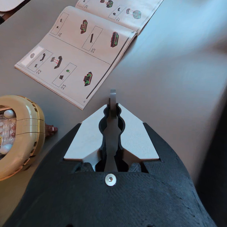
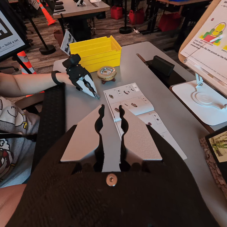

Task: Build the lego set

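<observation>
My left gripper [image 1: 112, 105] is shut on a small grey flat lego piece [image 1: 113, 98], held on edge just above the grey table [image 1: 159, 86], next to the corner of the open instruction booklet [image 1: 76, 51]. It also shows in the right wrist view [image 2: 96, 95] with the piece [image 2: 97, 96] at its tips. The tan round lego model [image 1: 24, 135] on dark red feet stands to its left; it also shows in the right wrist view [image 2: 106, 73]. My right gripper [image 2: 111, 106] is open and empty, above the table beside the booklet [image 2: 132, 105].
A yellow bin [image 2: 95, 54] stands at the table's far edge behind the model. A white stand [image 2: 201, 102] with a tilted instruction board is at the right, a black box [image 2: 162, 66] behind it. A person's arm [image 2: 30, 81] reaches in from the left. Spacing between my two grippers at the tips: around 30 cm.
</observation>
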Demonstrator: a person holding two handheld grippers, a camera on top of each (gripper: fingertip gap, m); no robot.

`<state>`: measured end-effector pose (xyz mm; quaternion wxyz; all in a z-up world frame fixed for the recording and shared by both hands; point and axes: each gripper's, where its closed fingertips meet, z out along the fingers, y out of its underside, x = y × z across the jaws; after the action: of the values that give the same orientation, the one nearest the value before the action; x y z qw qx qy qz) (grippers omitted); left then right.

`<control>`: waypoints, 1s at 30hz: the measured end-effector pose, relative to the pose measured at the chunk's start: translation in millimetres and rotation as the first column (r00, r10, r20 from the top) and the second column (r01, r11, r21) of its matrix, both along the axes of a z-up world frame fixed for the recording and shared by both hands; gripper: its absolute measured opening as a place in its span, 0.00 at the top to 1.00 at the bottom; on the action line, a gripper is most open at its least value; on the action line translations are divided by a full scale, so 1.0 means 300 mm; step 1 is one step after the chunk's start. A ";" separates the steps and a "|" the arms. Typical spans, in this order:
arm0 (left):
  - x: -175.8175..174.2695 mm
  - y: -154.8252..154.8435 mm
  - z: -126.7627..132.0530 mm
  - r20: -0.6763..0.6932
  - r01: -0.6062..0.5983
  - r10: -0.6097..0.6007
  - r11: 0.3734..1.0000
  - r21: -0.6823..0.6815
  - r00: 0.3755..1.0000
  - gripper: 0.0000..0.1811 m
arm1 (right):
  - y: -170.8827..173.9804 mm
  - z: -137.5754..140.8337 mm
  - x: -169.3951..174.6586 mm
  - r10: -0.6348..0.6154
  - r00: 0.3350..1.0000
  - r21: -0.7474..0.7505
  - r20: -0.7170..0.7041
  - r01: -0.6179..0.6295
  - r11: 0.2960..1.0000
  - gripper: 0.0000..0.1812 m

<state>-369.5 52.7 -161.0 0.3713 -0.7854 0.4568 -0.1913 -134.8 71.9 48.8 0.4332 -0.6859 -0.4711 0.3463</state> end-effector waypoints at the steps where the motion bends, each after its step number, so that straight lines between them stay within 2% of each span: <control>1: 0.001 -0.002 0.000 0.014 0.001 -0.001 1.000 -0.011 1.000 0.95 | -0.007 -0.004 -0.010 0.017 1.000 0.009 0.012 -0.017 1.000 0.87; 5: -0.007 -0.007 -0.016 0.032 -0.005 0.007 0.998 -0.059 0.999 0.93 | -0.012 -0.011 -0.029 0.032 0.998 0.054 0.054 -0.035 0.998 0.87; 11: 0.003 -0.006 0.033 0.060 -0.008 0.007 1.000 0.019 0.998 0.81 | 0.013 0.014 -0.012 -0.017 1.000 0.089 0.026 0.015 0.996 0.88; 16: 0.044 -0.006 0.104 0.118 0.018 -0.027 0.997 0.075 0.993 0.88 | 0.047 -0.010 0.019 -0.072 0.997 0.058 0.037 0.070 0.996 0.88; 20: 0.043 0.005 0.104 0.131 0.008 -0.018 0.997 0.080 0.991 0.95 | 0.081 -0.050 0.034 -0.125 0.987 0.054 0.099 0.120 0.991 0.88; 23: 0.038 0.004 0.104 0.146 0.007 -0.017 0.997 0.070 0.989 0.99 | 0.086 -0.062 0.023 -0.120 0.986 0.047 0.113 0.115 0.992 0.88; 30: 0.032 0.008 0.099 0.139 0.002 -0.012 0.998 0.066 0.990 0.99 | 0.103 -0.081 0.024 -0.143 0.978 0.059 0.152 0.135 0.989 0.88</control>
<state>-360.0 55.0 -131.3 0.4272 -0.7560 0.4384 -0.2321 -127.7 102.9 24.6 0.4347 -0.7314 -0.4626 0.2491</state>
